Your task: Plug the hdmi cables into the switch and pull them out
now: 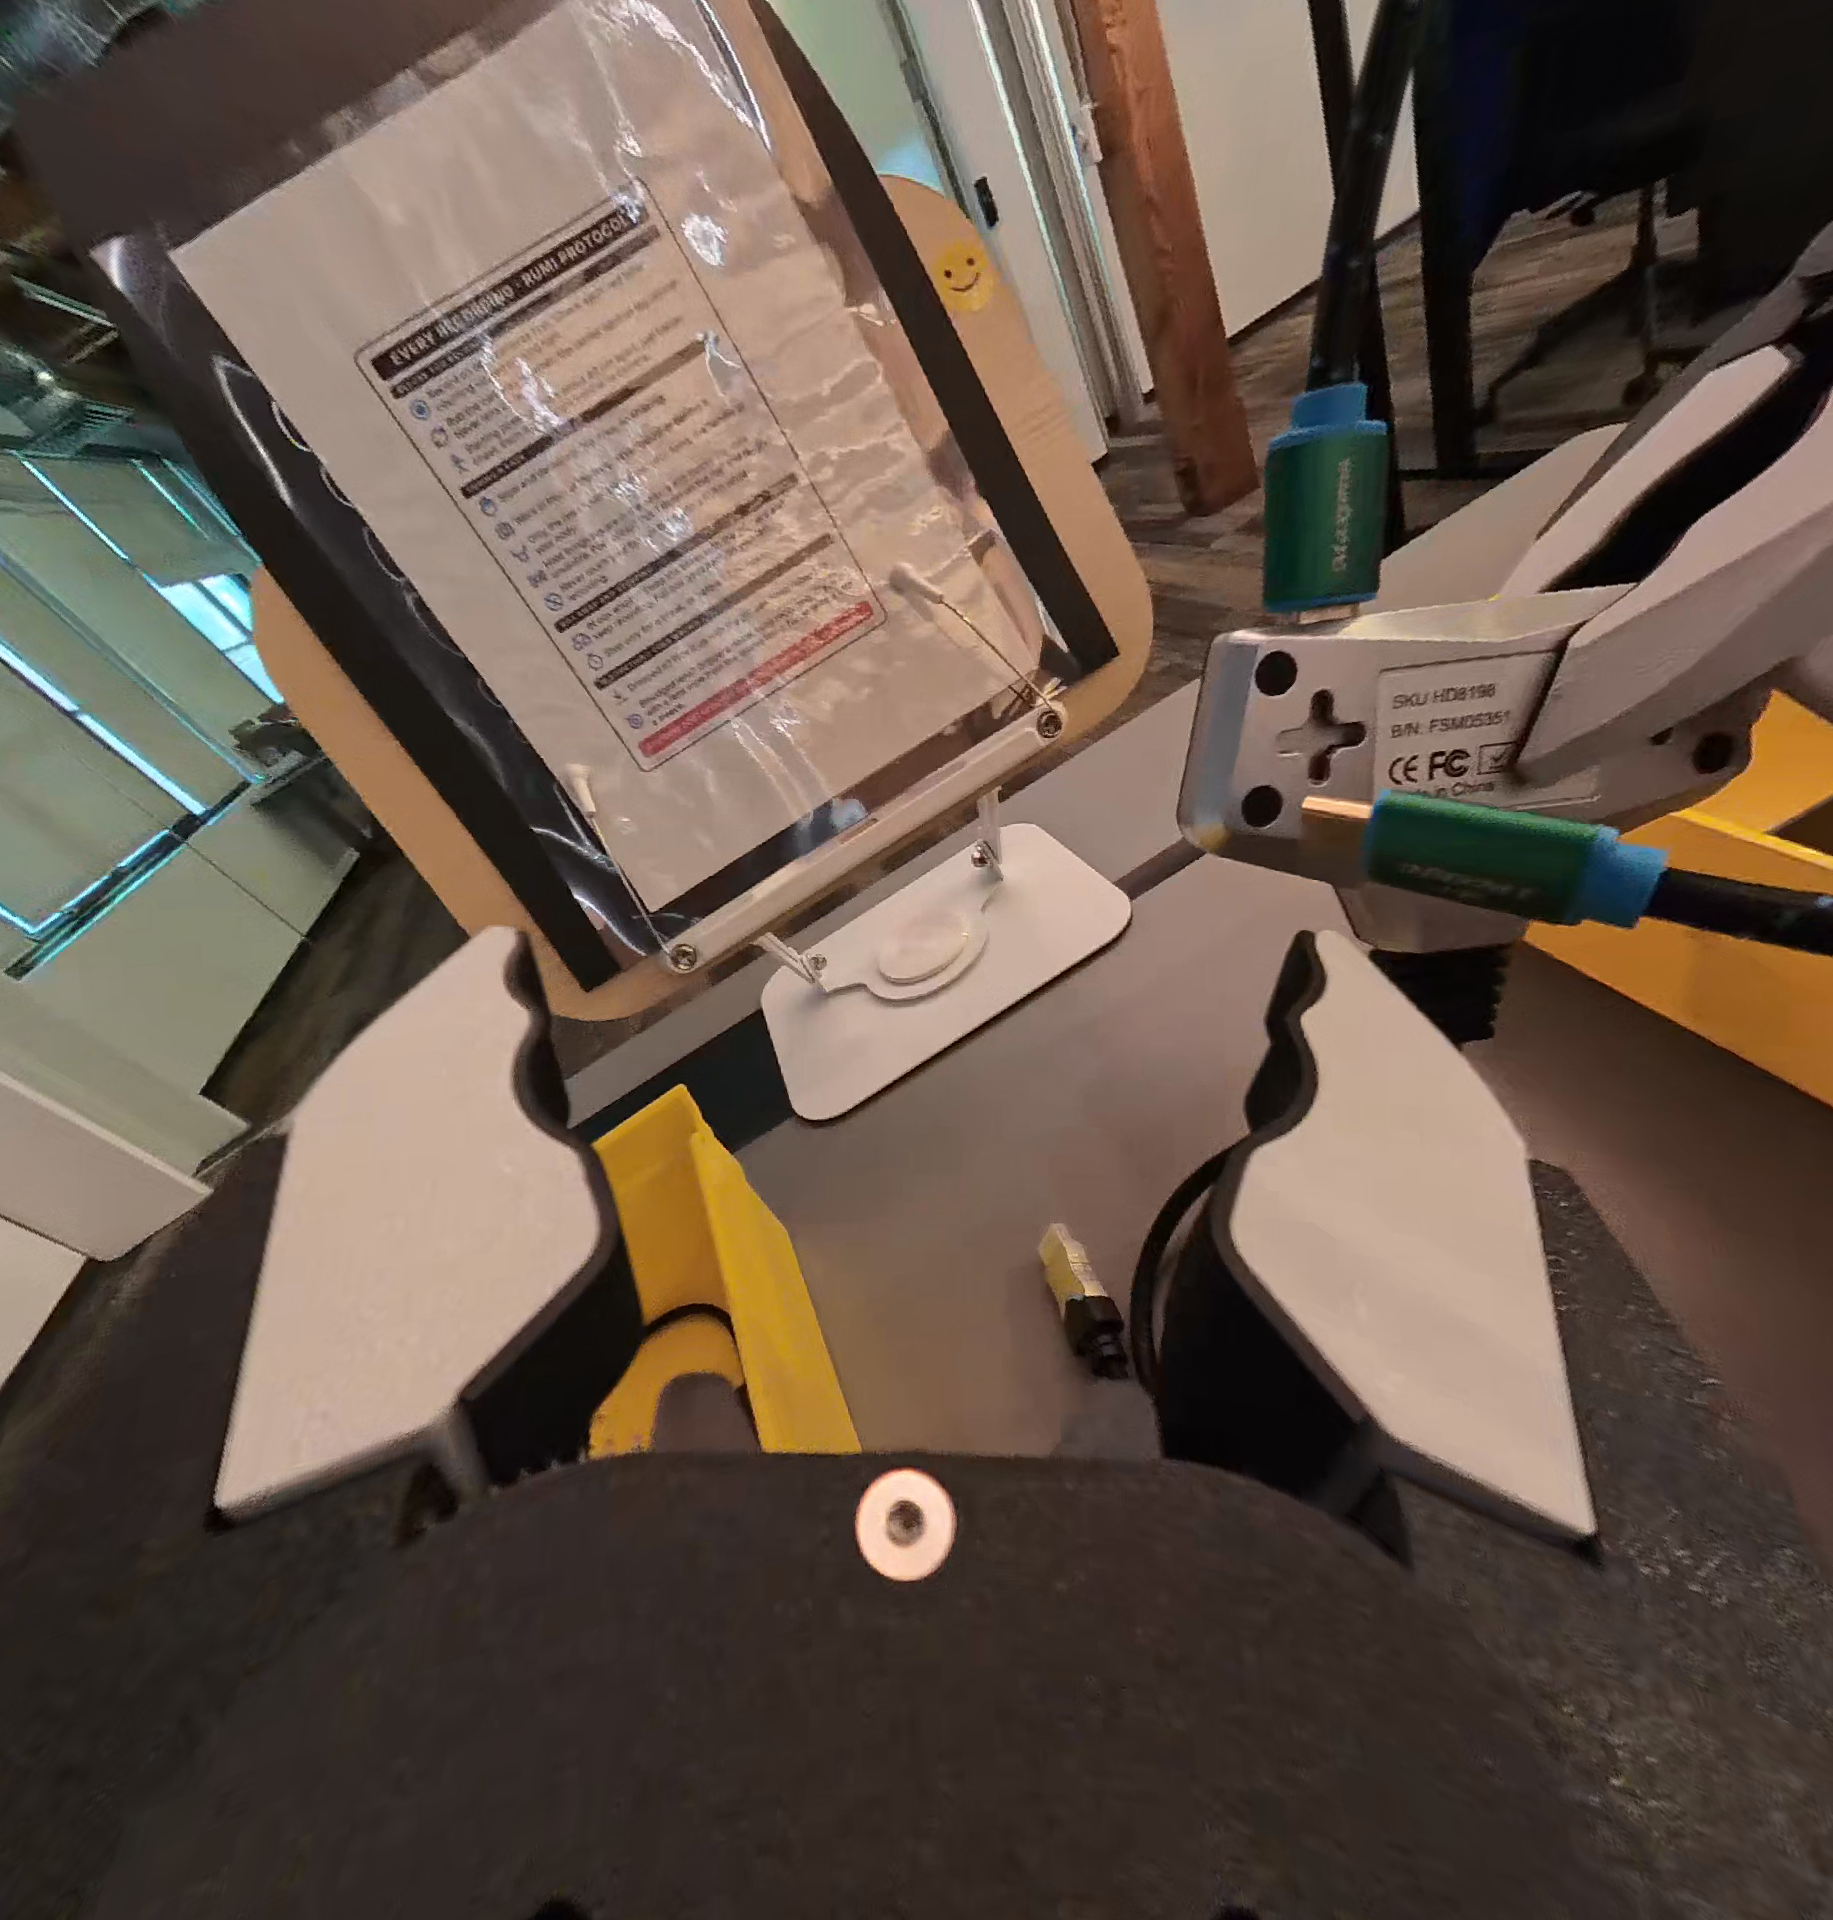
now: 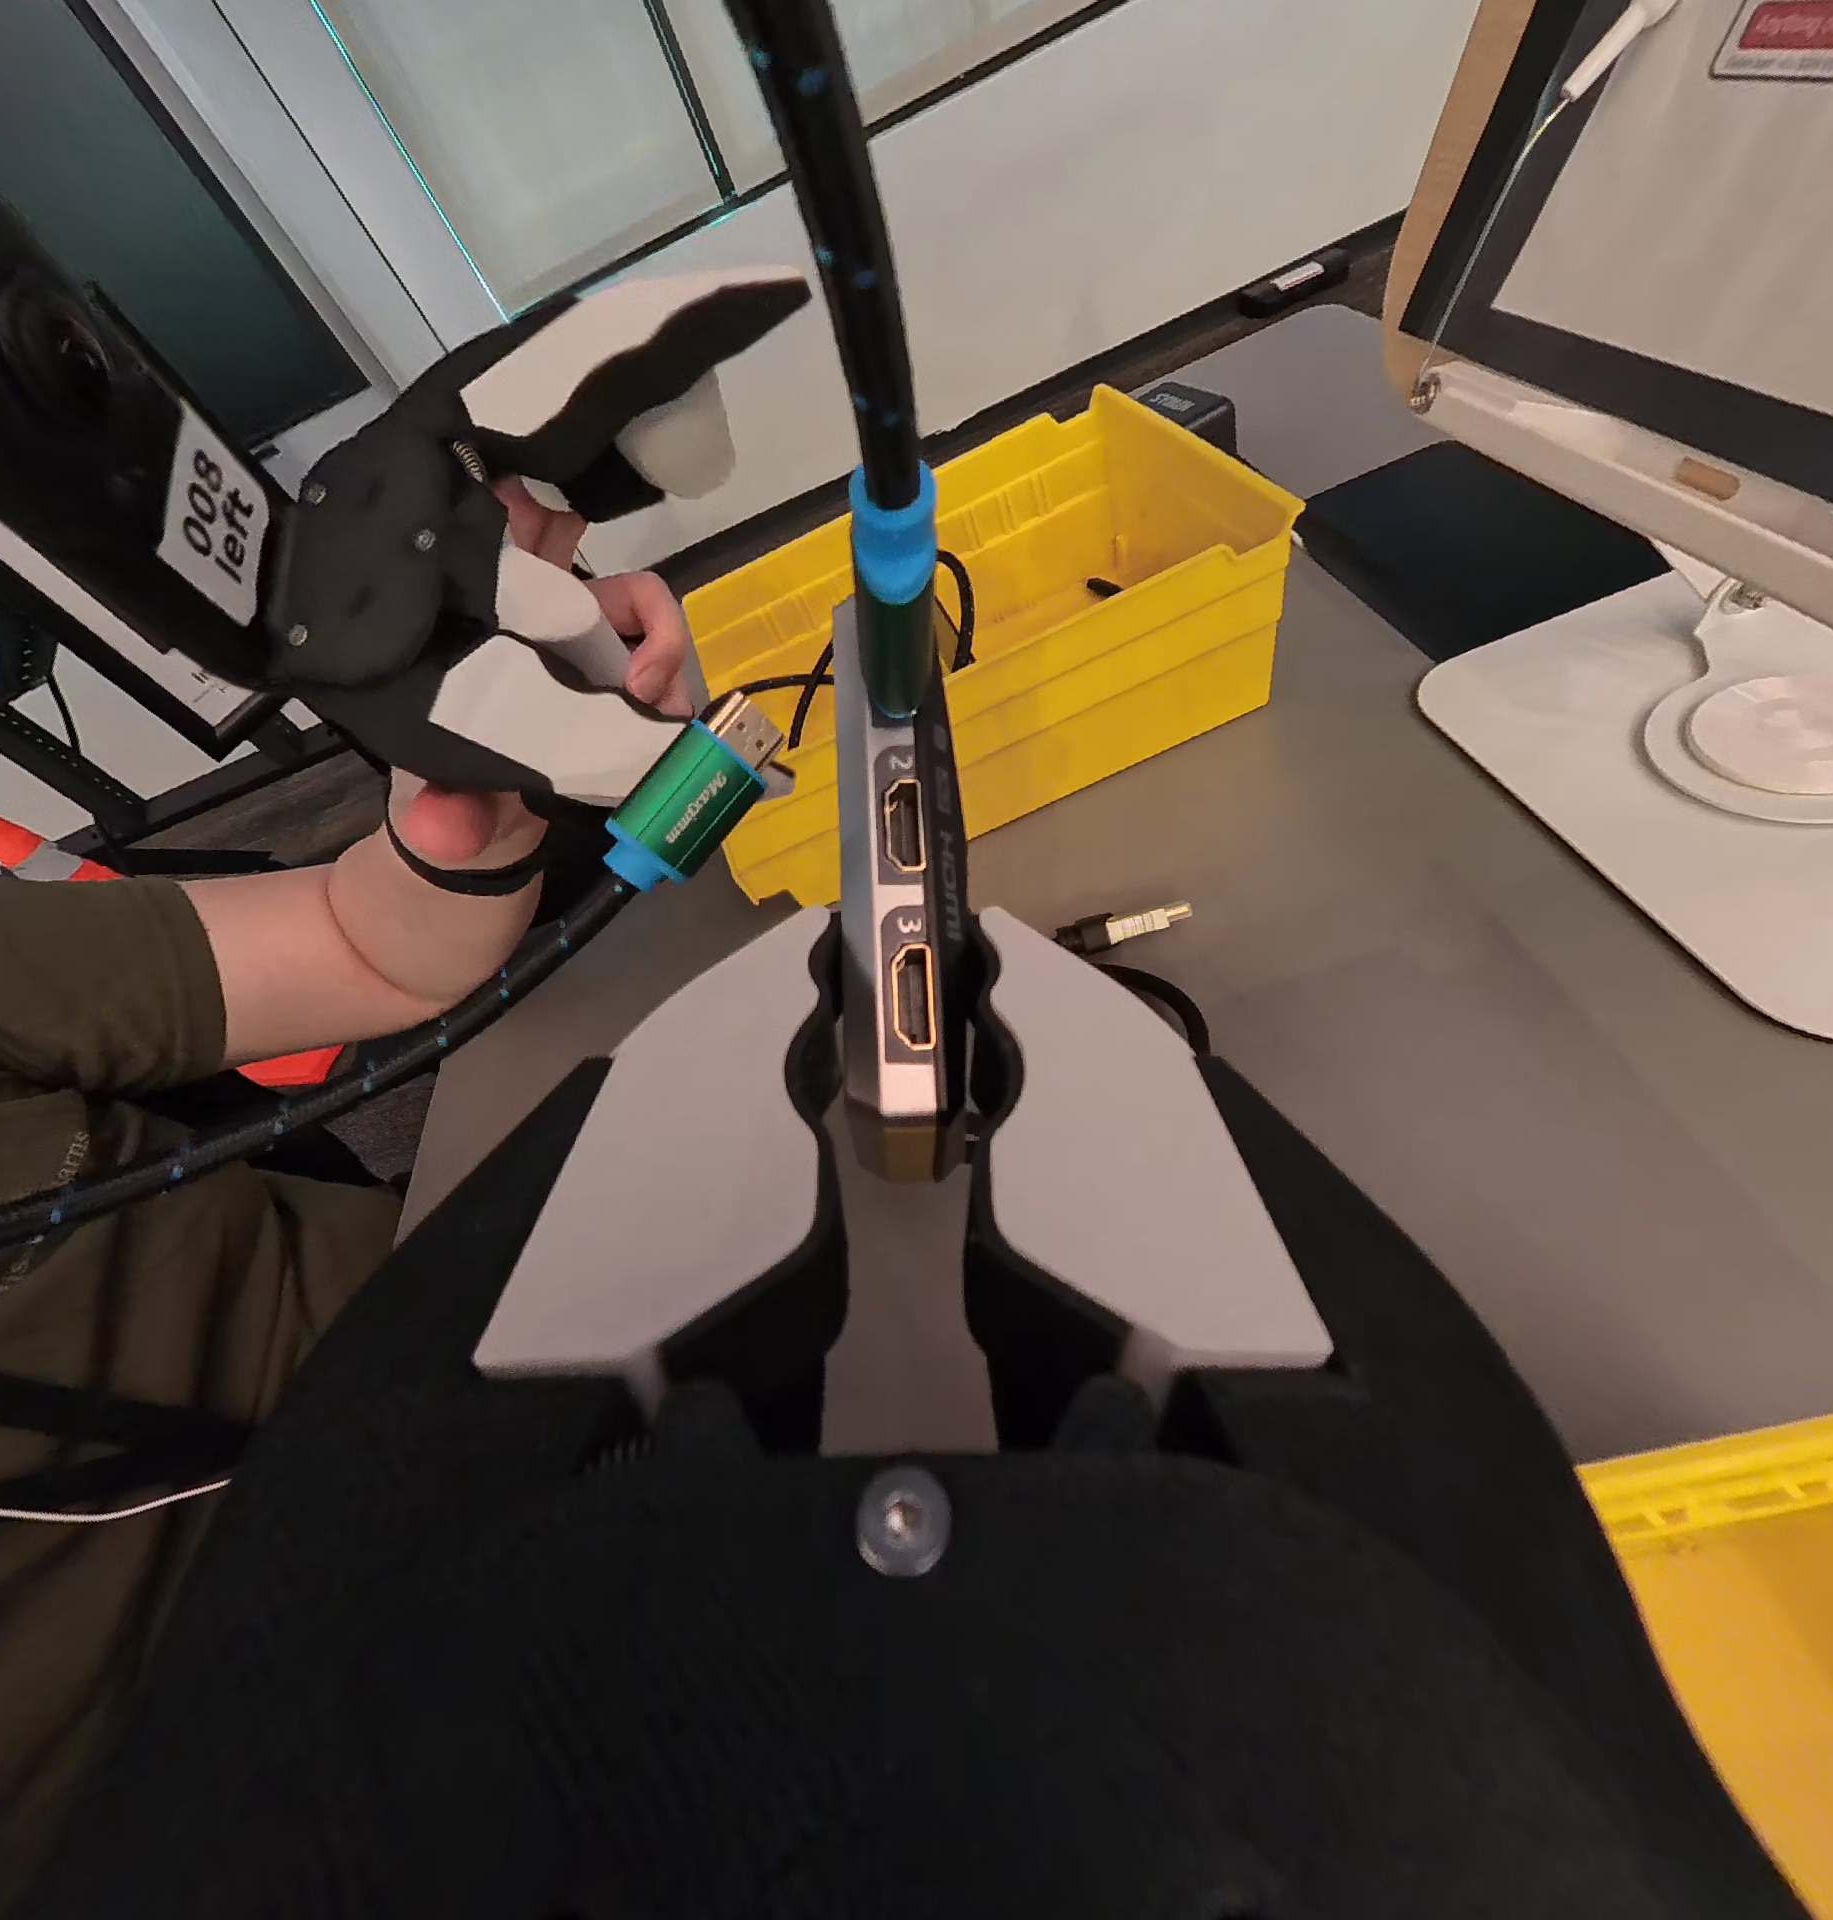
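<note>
My right gripper is shut on a grey HDMI switch and holds it upright above the table. The switch also shows in the left wrist view, underside facing me. One green-and-blue HDMI plug sits in the top port; the two ports below it are empty. A second green HDMI plug hangs free just left of the switch, its gold tip bare. My left gripper is open and holds nothing. In the right wrist view the left gripper is beside the free plug.
A yellow bin with thin cables stands behind the switch. A framed sheet on a white stand is at the back. A small loose connector lies on the grey table. Another yellow bin is at the near right. Both grippers' tips are roughly 20 centimetres from the small loose connector. My right wrist view looks at it from another angle.
</note>
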The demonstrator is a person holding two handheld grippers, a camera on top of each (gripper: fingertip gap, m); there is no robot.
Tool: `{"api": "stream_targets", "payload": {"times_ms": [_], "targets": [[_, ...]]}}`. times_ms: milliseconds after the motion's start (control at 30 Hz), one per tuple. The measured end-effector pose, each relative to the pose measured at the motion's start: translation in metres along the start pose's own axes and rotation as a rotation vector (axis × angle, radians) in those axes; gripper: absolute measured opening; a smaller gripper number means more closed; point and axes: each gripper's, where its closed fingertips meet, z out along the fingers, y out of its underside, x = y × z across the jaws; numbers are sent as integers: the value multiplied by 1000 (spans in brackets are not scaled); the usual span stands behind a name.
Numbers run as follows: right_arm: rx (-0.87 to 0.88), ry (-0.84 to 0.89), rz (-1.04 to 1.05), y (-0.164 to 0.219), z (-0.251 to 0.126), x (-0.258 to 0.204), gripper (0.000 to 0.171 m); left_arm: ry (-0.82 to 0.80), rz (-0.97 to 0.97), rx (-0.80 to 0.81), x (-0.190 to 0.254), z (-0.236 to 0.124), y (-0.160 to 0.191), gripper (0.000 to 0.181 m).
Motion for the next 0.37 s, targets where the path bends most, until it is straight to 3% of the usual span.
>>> {"api": "stream_targets", "payload": {"times_ms": [100, 167, 233, 300, 367], "targets": [[0, 1, -1, 0, 0, 0, 20, 87, -114, -13, 8, 5, 5, 127], [1, 3, 3, 0, -1, 1, 20, 245, -366, -44, 22, 7, 9, 116], [1, 4, 9, 0, -1, 2, 20, 590, -694, -75, 52, -3, 2, 107], [-4, 10, 11, 2, -1, 4, 21, 957, -1012, -48, 69, -21, -19, 122], [-10, 14, 11, 3, -1, 5, 21, 1283, -1240, -25, 71, -42, -39, 111]]}}
